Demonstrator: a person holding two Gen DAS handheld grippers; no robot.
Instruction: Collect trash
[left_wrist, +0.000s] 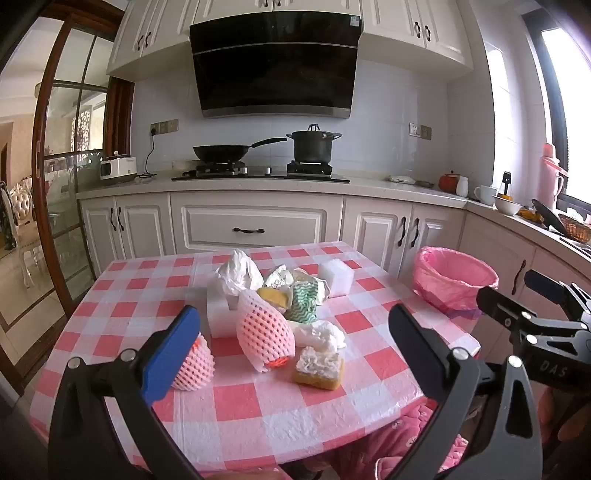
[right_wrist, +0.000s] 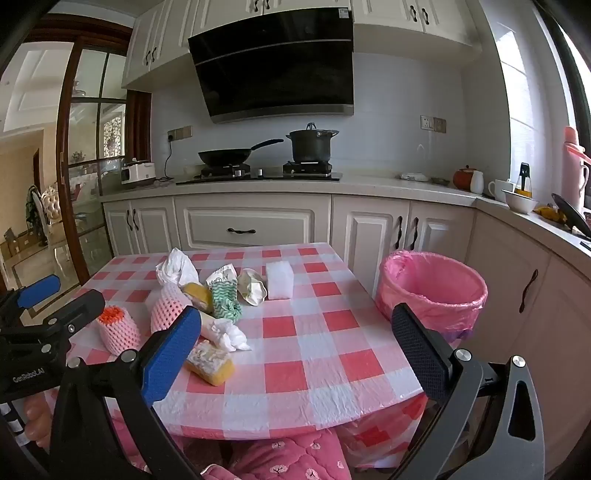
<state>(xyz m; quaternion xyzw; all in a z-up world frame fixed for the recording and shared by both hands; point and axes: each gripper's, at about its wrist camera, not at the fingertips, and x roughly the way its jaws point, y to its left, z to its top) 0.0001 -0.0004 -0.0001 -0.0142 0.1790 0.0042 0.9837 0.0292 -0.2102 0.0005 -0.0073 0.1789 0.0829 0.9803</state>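
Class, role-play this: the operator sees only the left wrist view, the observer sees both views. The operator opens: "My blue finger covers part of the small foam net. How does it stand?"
Observer: The small foam net stands upright, orange end on top, with a gap between it and the larger foam net.
Operator: I only see the bin's rim. Is anything inside?
Observer: As far down as the right wrist view looks into the pink-lined bin, only liner shows, no trash; the bottom is out of sight.
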